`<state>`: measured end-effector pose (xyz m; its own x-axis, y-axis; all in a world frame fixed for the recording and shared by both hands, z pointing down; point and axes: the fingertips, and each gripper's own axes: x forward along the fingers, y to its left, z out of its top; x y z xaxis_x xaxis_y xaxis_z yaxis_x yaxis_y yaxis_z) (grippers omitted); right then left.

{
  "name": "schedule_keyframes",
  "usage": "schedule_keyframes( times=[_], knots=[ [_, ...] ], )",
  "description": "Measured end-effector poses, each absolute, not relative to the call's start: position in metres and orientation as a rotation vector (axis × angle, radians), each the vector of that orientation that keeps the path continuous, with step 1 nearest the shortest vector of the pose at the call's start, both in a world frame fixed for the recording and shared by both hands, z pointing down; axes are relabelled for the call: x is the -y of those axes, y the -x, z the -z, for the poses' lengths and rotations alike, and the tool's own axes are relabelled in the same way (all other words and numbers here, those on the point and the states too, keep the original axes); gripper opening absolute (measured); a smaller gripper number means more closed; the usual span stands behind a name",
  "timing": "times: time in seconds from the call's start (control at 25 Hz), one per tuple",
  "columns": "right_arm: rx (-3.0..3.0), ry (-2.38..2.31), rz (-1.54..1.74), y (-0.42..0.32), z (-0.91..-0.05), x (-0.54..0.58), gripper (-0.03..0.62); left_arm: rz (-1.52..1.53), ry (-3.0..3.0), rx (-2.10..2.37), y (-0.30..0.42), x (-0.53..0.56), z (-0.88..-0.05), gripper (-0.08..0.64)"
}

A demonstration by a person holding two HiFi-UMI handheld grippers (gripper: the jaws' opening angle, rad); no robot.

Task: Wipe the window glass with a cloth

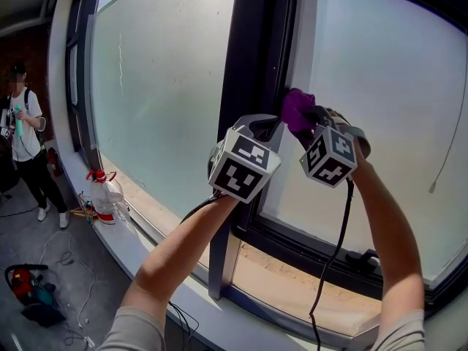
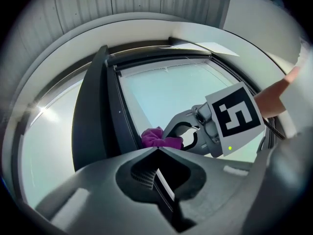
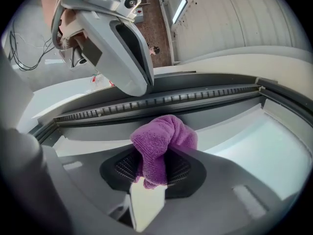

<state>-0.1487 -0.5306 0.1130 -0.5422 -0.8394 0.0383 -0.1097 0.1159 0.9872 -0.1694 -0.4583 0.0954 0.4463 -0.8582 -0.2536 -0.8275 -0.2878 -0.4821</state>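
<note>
Head view: the right gripper point(image 1: 308, 120) holds a purple cloth point(image 1: 295, 107) at the left edge of the right window glass point(image 1: 387, 86), beside the dark frame point(image 1: 256, 42). The left gripper point(image 1: 265, 126) sits just left of it, at the frame.

Left gripper view: jaws pressed together, nothing between them.

Right gripper view: jaws pinch the bunched cloth.
</note>
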Motion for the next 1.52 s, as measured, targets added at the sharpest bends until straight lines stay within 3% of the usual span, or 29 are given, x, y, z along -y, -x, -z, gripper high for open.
schedule_keyframes(
  times=[1.08, 1.52],
  knots=[
    [1.891, -0.785, 1.031, 0.136, -0.350, 0.535, 0.143, 0.153, 2.468, -1.582, 0.171, 0.463, -0.298, 0.000],
    [1.823, -0.630, 0.897, 0.126, -0.420, 0.535, 0.143, 0.209, 2.533, -1.548, 0.167, 0.467, -0.323, 0.000]
  ],
)
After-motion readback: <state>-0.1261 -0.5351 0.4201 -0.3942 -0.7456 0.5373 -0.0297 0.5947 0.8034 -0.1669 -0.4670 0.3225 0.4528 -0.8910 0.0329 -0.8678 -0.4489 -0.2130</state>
